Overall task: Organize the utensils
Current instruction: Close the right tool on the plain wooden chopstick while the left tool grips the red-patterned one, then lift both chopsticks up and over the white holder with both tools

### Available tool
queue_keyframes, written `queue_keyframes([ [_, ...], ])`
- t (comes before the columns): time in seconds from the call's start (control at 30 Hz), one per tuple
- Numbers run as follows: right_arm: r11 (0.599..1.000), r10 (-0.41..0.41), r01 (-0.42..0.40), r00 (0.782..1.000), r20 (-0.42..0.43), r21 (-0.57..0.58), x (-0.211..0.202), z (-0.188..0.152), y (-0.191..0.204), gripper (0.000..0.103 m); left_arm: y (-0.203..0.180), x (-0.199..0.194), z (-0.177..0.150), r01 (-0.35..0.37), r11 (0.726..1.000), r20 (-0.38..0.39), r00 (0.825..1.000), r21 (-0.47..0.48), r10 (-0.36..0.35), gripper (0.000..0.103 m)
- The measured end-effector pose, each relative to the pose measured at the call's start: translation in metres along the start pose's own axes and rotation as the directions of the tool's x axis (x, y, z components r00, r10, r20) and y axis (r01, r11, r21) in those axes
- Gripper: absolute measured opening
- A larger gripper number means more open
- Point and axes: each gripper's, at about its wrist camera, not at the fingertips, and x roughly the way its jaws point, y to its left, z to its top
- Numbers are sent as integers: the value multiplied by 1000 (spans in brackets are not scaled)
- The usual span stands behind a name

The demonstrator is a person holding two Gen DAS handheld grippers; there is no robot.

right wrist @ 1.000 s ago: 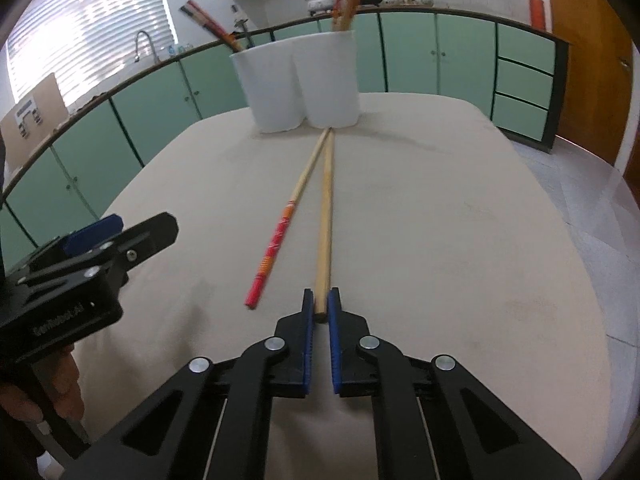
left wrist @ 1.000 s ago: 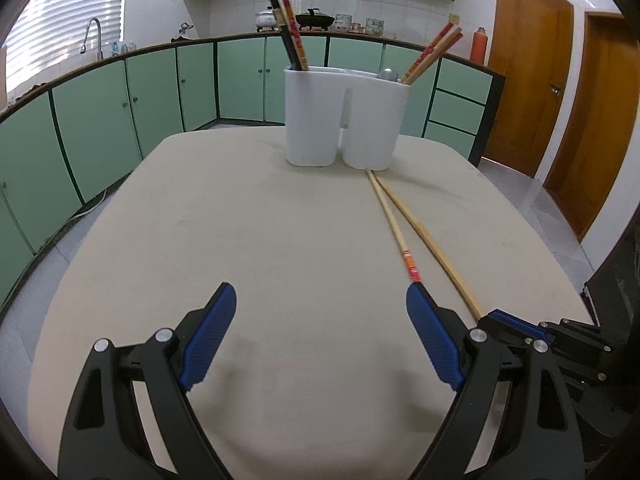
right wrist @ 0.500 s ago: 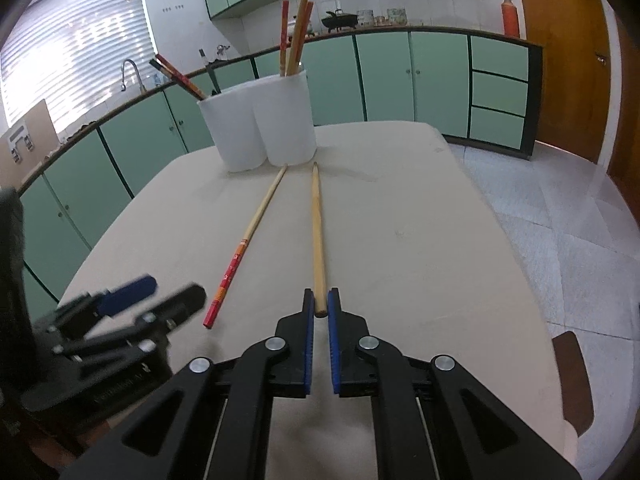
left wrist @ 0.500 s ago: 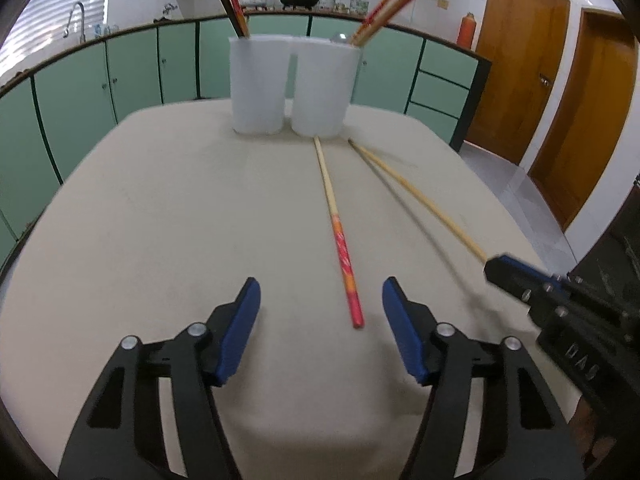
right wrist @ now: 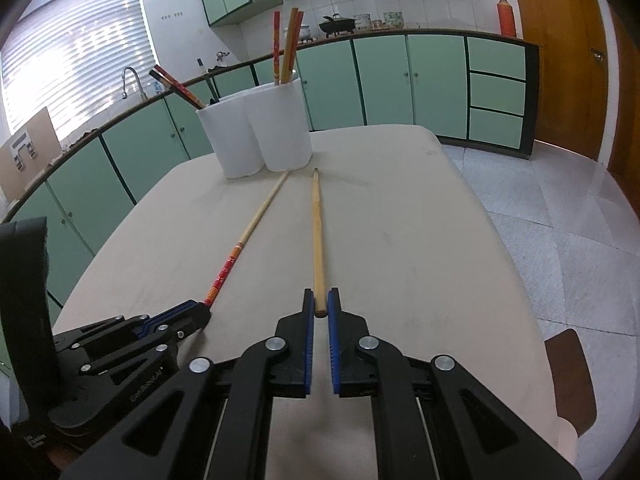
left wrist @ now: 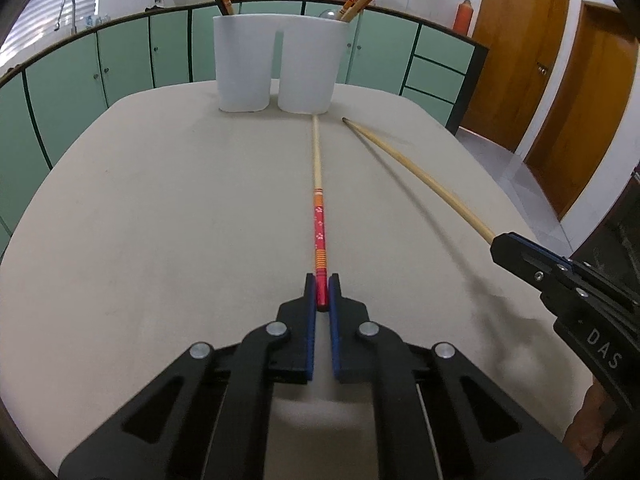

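My left gripper (left wrist: pixel 322 290) is shut on the red end of a red-patterned chopstick (left wrist: pixel 319 216), which runs straight away toward a white twin-cup holder (left wrist: pixel 276 68). The right gripper (right wrist: pixel 320 306) is shut on the thick end of a plain wooden chopstick (right wrist: pixel 318 236); the same plain wooden chopstick (left wrist: pixel 416 172) shows in the left wrist view, ending in the right gripper (left wrist: pixel 500 242). In the right wrist view the red-patterned chopstick (right wrist: pixel 240 248) leads into the left gripper (right wrist: pixel 202 312). The holder (right wrist: pixel 260 136) has several chopsticks standing in both cups.
The beige table (left wrist: pixel 160 220) has rounded edges, with tiled floor (right wrist: pixel 560 216) off its right side. Green cabinets (right wrist: pixel 384 80) curve behind the holder. A brown chair back (right wrist: pixel 570 376) sits by the table's near right edge.
My left gripper swung right over the red-patterned chopstick and its jaws went from wide open to shut on the red end. The right gripper kept its hold on the plain chopstick.
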Motion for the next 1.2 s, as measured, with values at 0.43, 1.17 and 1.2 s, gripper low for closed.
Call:
queue_keyframes([
  [0.43, 1000, -3, 4, 999, 42, -23, -19, 14, 1, 7, -8, -56, 21, -10, 998, 161, 987, 69, -1, 5],
  [1.17, 997, 66, -58, 985, 159, -55, -68, 105, 14, 7, 2, -130, 97, 8, 998, 356, 934, 69, -32, 5],
  [1.2, 996, 68, -59, 985, 158, -59, -68, 111, 16, 7, 2, -130, 100, 10, 997, 356, 934, 70, -34, 5],
])
